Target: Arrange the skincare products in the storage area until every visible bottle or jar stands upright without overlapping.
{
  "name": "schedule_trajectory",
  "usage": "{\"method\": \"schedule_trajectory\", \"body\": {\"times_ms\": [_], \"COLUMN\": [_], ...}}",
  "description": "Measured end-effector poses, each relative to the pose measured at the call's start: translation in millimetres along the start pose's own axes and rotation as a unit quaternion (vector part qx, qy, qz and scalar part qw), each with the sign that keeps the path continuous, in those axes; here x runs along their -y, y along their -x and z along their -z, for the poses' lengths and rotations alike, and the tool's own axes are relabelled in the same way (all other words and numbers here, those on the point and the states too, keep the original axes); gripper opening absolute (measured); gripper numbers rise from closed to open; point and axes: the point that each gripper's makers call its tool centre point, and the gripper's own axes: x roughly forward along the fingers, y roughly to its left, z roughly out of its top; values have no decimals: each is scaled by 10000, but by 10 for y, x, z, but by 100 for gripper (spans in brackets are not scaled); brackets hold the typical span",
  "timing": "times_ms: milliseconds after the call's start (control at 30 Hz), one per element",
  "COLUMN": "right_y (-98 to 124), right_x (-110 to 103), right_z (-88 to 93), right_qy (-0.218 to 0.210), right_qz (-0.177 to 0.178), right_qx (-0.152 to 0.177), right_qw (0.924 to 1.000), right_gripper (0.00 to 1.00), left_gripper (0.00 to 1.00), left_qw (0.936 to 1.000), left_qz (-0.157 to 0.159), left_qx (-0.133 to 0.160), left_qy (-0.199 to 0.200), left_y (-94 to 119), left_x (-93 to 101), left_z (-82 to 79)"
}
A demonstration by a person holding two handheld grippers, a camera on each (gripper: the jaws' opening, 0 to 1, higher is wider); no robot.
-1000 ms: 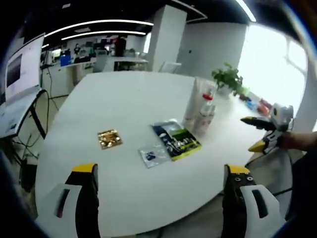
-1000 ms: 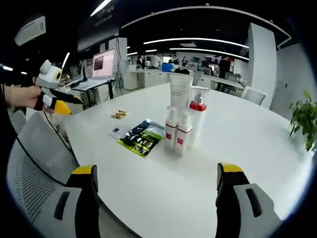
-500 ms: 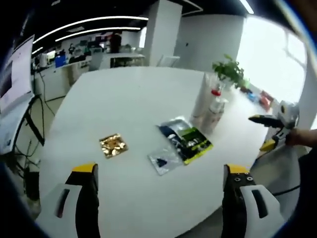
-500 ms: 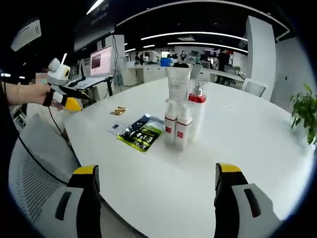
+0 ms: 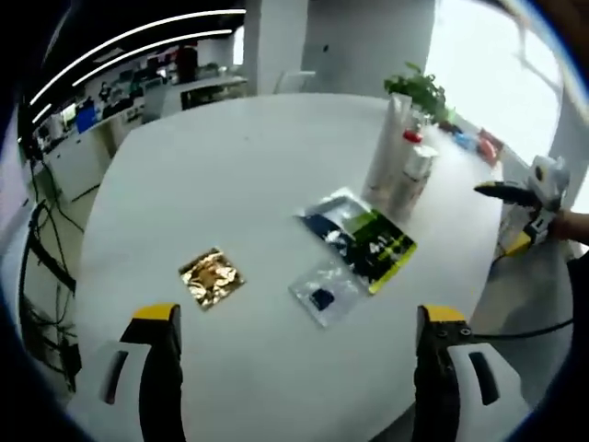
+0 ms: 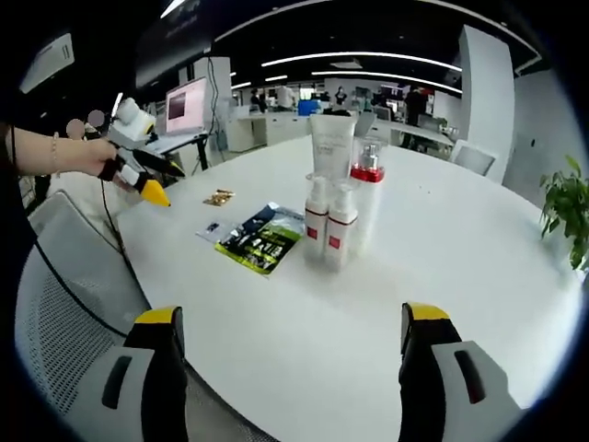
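Several skincare containers stand upright and close together on the round white table [image 6: 479, 267]: a tall white tube [image 6: 332, 152], a clear bottle with a red cap [image 6: 368, 198] and two small white pump bottles [image 6: 317, 226] [image 6: 341, 235]. In the left gripper view the same cluster [image 5: 402, 166] is at the far right. Flat on the table lie a green-black sachet [image 5: 363, 238] [image 6: 260, 241], a small clear packet [image 5: 324, 293] [image 6: 213, 227] and a gold sachet [image 5: 213, 276] [image 6: 219, 197]. My left gripper [image 5: 294, 318] hangs open over the table's near edge. My right gripper [image 6: 285, 318] is open, short of the bottles.
A grey mesh chair [image 6: 64, 304] stands at the table's edge. A potted plant [image 5: 419, 90] [image 6: 566, 221] sits on the far side. Desks and a monitor [image 6: 187, 106] fill the office behind. A hand holds the left gripper [image 6: 138, 161] beside the table; the right gripper [image 5: 525, 198] shows at the right.
The left gripper has come forward over the table, so the sachets sit nearer in its view. In the right gripper view, the left gripper moved right towards the table. Nothing on the table has moved.
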Motion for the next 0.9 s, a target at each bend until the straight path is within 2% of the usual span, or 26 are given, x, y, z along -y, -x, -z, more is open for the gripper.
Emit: {"method": "schedule_trajectory", "body": {"times_ms": [100,300,367,433,733,900], "right_y": [-5,-12,-7,-6,-28,-32], "right_x": [-7,-30,-26,-13,-8,9], "right_z": [11,51,47,44,87,123], "right_qy": [0,35,24,3,-45,-57], "right_qz": [-14,-53,-44,-12,-28,12], "right_qx": [-34,-146,-141,-138,-267,-362], "right_qw": [10000,9999,9999,9999,9996,9993], "right_gripper": [97,96,96,96,95,95], "left_gripper": [99,98,98,97,92,89], "left_qw": [9999,9984,9966,9937,9909,9864], "left_qz": [47,115,165,220,300,316], "left_qx": [-73,-335,-462,-702,-882,-1097], "left_qy": [-138,-447,-664,-844,-975,-1183], "left_y": [-37,-126,-165,-239,-413,-517], "left_x": [-32,-262,-237,-317,-448,-554], "left_z": [-13,-17,-6,29,-32,36]}}
